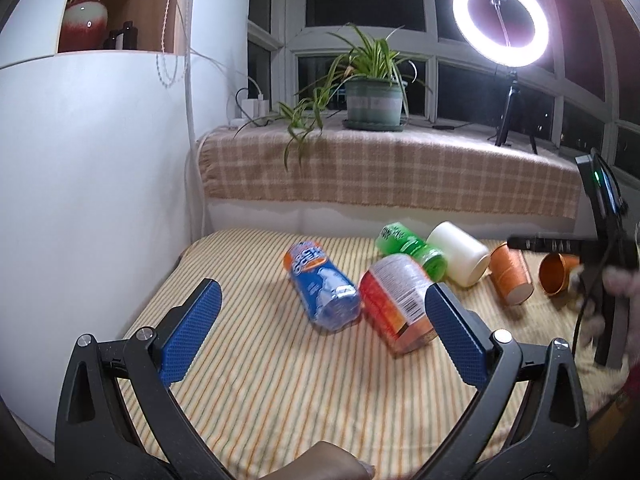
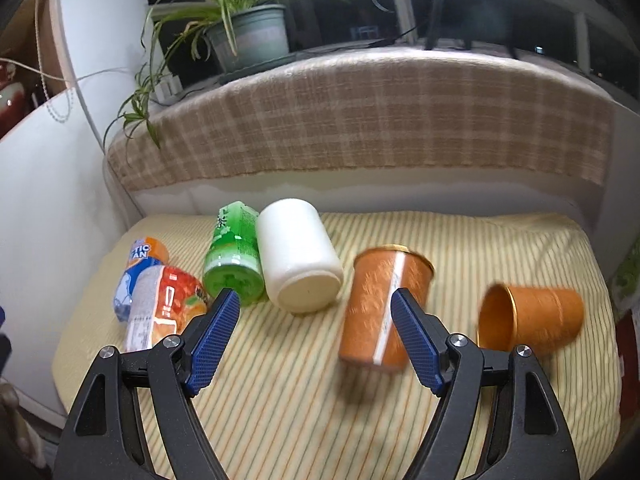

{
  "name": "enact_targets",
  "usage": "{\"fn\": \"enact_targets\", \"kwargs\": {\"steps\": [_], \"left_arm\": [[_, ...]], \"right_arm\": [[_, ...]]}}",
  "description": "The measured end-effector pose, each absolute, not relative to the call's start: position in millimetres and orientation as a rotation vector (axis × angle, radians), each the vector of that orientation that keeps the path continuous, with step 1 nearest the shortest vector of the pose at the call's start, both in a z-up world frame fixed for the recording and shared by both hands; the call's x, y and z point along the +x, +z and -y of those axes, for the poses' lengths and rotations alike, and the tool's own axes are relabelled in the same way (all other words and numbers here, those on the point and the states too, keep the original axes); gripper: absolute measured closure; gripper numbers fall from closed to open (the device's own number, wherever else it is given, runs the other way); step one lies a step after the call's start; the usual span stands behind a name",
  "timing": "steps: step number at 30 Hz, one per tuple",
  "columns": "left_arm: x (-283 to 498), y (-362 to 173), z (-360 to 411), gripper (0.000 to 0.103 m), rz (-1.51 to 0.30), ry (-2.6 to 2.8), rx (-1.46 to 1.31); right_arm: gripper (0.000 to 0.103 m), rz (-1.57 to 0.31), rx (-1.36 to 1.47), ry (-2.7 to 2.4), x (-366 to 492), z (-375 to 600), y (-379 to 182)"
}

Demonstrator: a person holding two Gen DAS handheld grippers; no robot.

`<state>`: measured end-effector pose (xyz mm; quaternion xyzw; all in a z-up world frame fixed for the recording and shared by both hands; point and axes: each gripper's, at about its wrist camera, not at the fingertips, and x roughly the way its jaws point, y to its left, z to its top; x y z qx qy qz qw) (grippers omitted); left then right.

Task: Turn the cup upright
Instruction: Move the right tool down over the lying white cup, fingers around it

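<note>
Two orange cups lie on their sides on the striped cloth. One orange cup (image 2: pixel 386 304) lies with its base toward me, blurred, just ahead of my right gripper (image 2: pixel 316 308), which is open and empty. The second orange cup (image 2: pixel 532 314) lies to its right, mouth facing left. Both also show in the left wrist view, the first orange cup (image 1: pixel 511 274) and the second (image 1: pixel 558 274), at far right. My left gripper (image 1: pixel 322 302) is open and empty, in front of the blue bottle (image 1: pixel 324 286) and the red can (image 1: pixel 394 300).
A green can (image 2: pixel 234 254) and a white container (image 2: pixel 298 256) lie on their sides at the middle back. The blue bottle (image 2: pixel 138 276) and the red can (image 2: pixel 162 306) lie at the left. A checked-cloth ledge (image 2: pixel 360 120) with a potted plant (image 2: pixel 248 32) rises behind. A white wall (image 1: pixel 92 200) is left.
</note>
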<state>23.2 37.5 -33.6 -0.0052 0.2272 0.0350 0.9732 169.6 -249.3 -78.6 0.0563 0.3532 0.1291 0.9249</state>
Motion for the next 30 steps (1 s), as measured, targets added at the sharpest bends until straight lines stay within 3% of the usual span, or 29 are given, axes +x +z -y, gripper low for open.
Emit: {"fn": "enact_targets", "kwargs": {"steps": [15, 30], "left_arm": [[26.9, -46.7, -57.2, 0.0, -0.511, 0.131, -0.025], [28.3, -45.7, -69.1, 0.0, -0.507, 0.156, -0.03]], "right_arm": [[0.025, -1.041, -0.141, 0.54, 260.8, 196.8, -92.8], [0.029, -1.174, -0.235, 0.547, 296.9, 180.5, -121.4]]}}
